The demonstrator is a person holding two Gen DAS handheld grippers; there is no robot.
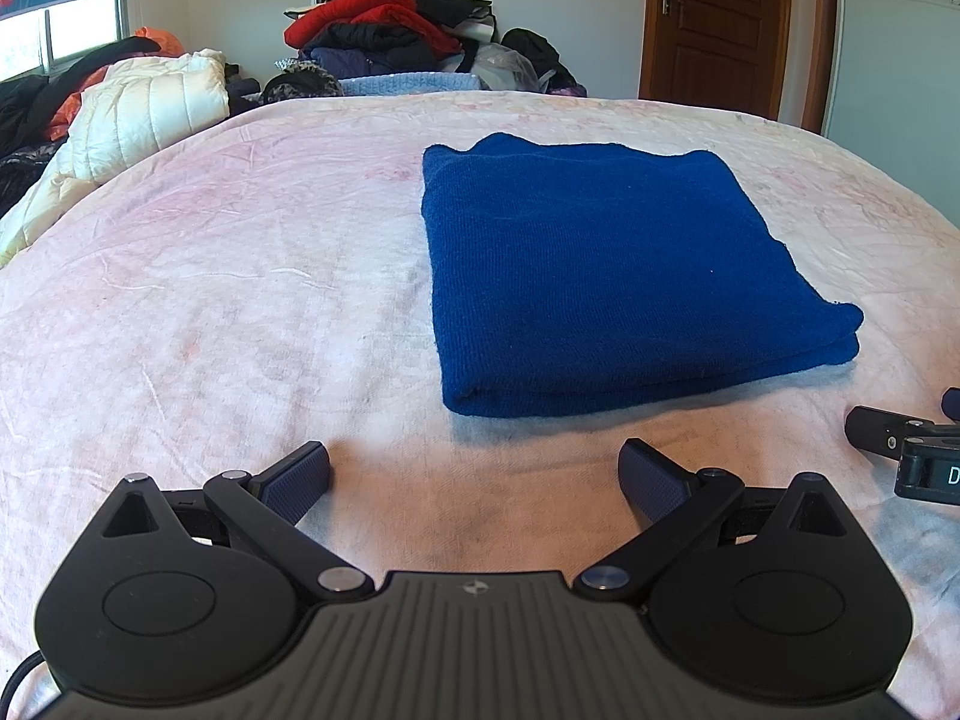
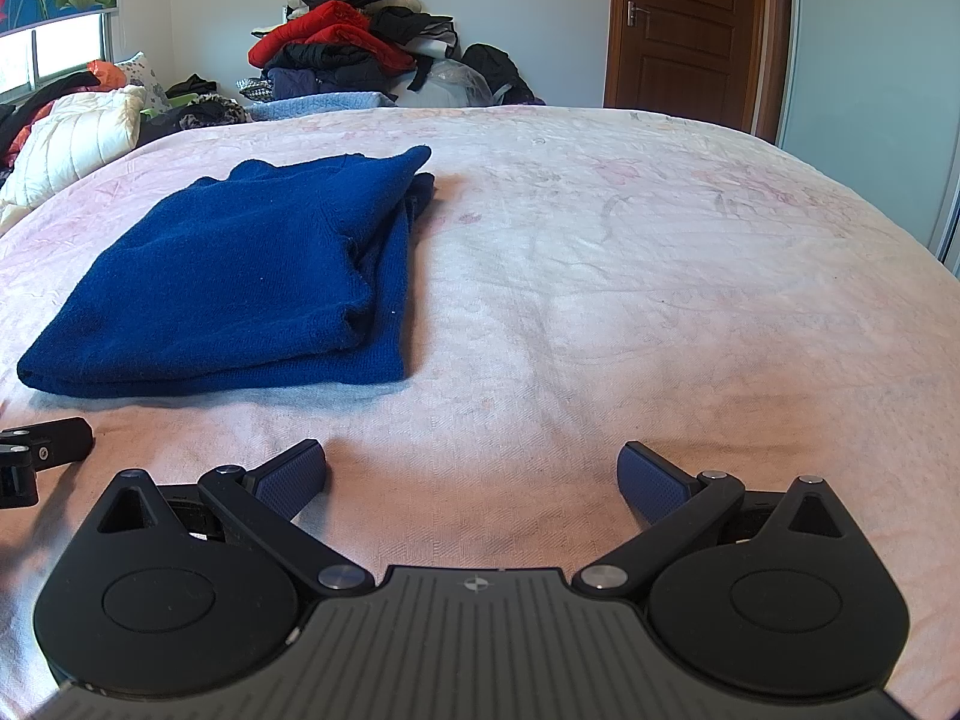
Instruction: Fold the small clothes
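Observation:
A dark blue knit garment [image 1: 606, 276] lies folded in a neat rectangle on the pink bedspread [image 1: 240, 300]. It also shows in the right wrist view [image 2: 240, 276], left of centre. My left gripper [image 1: 474, 474] is open and empty, low over the bed just in front of the garment's near edge. My right gripper [image 2: 471, 474] is open and empty, to the right of the garment. Part of the right gripper [image 1: 900, 444] shows at the right edge of the left wrist view, and part of the left gripper [image 2: 42, 444] at the left edge of the right wrist view.
A tall pile of red and dark clothes [image 1: 384, 30] stands beyond the far end of the bed. A white quilted jacket [image 1: 138, 114] and more clothes lie at the far left. A brown door [image 1: 720, 18] is at the back right.

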